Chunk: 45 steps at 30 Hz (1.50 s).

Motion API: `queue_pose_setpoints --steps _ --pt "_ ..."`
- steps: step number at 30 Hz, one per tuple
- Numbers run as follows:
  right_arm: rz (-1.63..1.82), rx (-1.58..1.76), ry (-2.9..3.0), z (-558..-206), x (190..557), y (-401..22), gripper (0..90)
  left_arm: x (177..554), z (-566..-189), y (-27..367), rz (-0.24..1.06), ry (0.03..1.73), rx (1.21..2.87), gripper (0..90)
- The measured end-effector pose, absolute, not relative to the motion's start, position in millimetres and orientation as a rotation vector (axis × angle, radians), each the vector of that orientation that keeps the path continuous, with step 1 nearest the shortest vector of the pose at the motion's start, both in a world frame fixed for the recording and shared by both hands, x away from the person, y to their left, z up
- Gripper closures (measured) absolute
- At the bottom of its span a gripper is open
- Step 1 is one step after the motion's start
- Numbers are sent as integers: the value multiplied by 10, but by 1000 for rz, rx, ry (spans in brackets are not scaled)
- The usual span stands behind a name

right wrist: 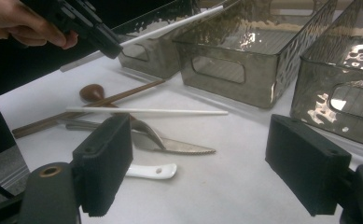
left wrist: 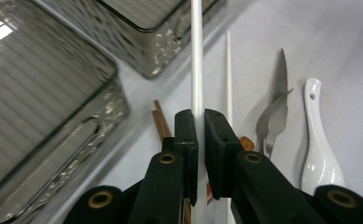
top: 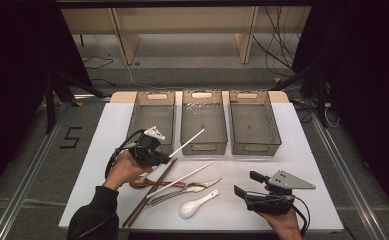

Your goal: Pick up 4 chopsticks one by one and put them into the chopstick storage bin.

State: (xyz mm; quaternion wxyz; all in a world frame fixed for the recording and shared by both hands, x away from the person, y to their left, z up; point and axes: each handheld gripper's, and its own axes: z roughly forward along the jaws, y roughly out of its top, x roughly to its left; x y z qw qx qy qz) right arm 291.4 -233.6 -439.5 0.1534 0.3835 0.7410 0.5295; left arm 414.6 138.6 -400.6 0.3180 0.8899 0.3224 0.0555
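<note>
1. White and slender, a round plastic chopstick [left wrist: 197,56] is clamped between the black left tongs [top: 168,159], held above the surface [top: 107,130] with its far end pointing toward the bins.
2. Right tongs [top: 245,184] stand wide apart with nothing between them, at the near right of the surface.
3. In the left gripper view the jaws cover the near end of the held chopstick.
4. Three smoky translucent plastic bins [top: 203,122] with dimpled walls and cut-out handles stand in a row at the far side.
5. Loose between the tongs lie a second white chopstick [top: 182,178], a pair of brown wooden chopsticks [top: 149,192], a serrated steel knife [right wrist: 184,147], a white ceramic spoon [top: 196,205] and a dark wooden spoon [right wrist: 93,92], partly hidden under the others.
</note>
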Motion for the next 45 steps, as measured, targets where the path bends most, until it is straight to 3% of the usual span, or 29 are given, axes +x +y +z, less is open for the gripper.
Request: queue_pose_setpoints --steps 23,45 --pt "1520 1105 2122 -4396 2920 -2342 236 4757 -3695 1909 303 1111 2137 840" --pt "1525 1106 2122 -4399 2922 -2348 235 5300 -3851 2061 333 1280 2073 839"
